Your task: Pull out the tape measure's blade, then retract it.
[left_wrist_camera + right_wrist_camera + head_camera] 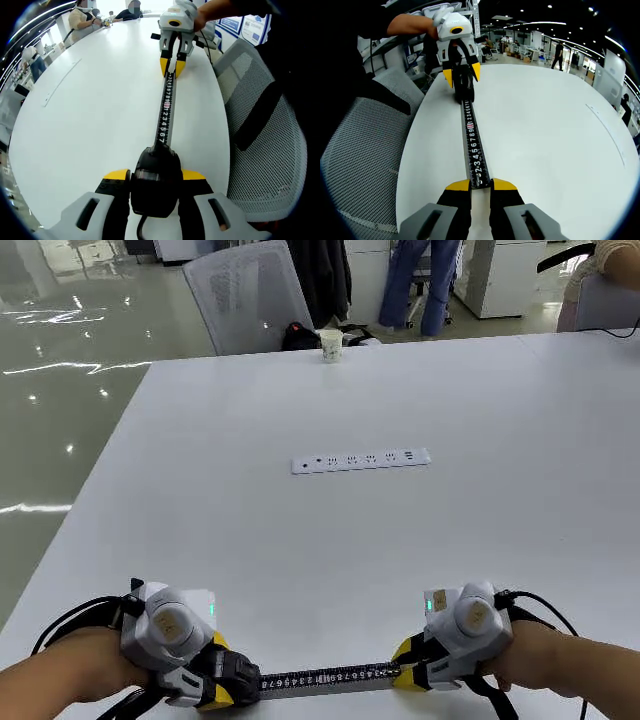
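The table (200, 520) is wide open mid-frame, with a power strip (360, 460) at center, a cup (331, 344) up top, and the blade (325, 677) stretched along the bottom.

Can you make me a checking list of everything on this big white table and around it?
Surface: white table, smooth and flat.
Job's things: tape measure case near the table's near edge; its blade is pulled out, stretched straight between the two grippers.
Clutter: power strip mid-table; paper cup at the far edge.
Grippers: left gripper shut on the tape measure case; right gripper shut on the blade's end.
Cables: black cables trail from both grippers.
Surroundings: mesh chair behind the table, shiny floor, people standing beyond.
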Demonstrator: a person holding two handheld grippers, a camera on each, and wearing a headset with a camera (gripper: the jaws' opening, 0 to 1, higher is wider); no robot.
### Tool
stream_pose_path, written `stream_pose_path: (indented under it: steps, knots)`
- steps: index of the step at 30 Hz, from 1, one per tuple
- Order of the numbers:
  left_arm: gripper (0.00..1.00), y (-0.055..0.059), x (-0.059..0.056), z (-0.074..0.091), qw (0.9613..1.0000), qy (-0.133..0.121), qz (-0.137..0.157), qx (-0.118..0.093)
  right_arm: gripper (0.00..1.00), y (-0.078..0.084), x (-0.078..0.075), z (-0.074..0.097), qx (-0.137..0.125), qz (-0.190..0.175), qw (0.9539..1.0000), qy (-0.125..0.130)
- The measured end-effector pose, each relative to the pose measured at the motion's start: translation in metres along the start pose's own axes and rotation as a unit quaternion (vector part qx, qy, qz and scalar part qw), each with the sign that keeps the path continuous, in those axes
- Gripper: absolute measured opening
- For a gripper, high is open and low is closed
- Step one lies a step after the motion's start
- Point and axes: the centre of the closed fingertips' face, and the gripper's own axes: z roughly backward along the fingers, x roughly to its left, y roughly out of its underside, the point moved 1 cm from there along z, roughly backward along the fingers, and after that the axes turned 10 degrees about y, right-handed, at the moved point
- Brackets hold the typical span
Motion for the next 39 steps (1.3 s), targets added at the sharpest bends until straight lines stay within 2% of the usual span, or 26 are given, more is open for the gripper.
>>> stream_pose_path:
  steps: [39]
  knots:
    - [0.31, -0.001, 0.001, -0.001, 1.0000, 0.001, 0.003, -0.006, 0.10, 0.014, -0.005, 0.011, 0.006, -0.013, 0.9999, 0.004]
